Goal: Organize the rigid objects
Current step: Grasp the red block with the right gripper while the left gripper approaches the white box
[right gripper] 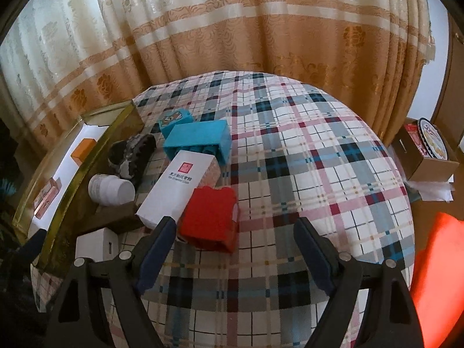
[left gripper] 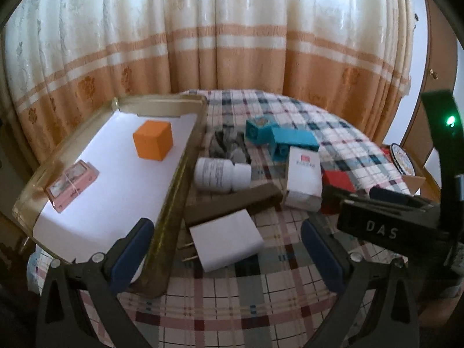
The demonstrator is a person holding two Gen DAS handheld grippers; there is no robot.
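Gold-rimmed tray (left gripper: 185, 156) at far left on the plaid-covered worktop (right gripper: 304, 156), its floor lined white. Inside it: a small pink case (left gripper: 72, 184) with a clear window near the front, and an orange cube (left gripper: 153, 140) further back, the two well apart.

Just right of the tray's rim, a loose cluster on the cloth. White adapter (left gripper: 226, 240) with two metal prongs lies flat, nearest the camera. Behind it a long brown box (left gripper: 232, 203), dull and flat. White pill bottle (left gripper: 221, 175) on its side, cap toward the right, touching the brown box. Dark grey-and-white crumpled item (right gripper: 132, 156) behind the bottle; cannot tell what it is.

Further right: tall white carton (right gripper: 177, 185) with a red square logo, lying down. Two teal building blocks (right gripper: 200, 142) behind it, one printed with a cartoon figure. Red building block (right gripper: 211, 220) at the carton's near right end, touching it.

Left tongs (left gripper: 229, 246) apart, nothing gripped; the adapter lies on the cloth between the two blue pads. Right tongs (right gripper: 235, 249) apart, holding nothing, left pad just beside the red block and the carton's end.

Curtain (right gripper: 232, 43) behind, cream over orange.
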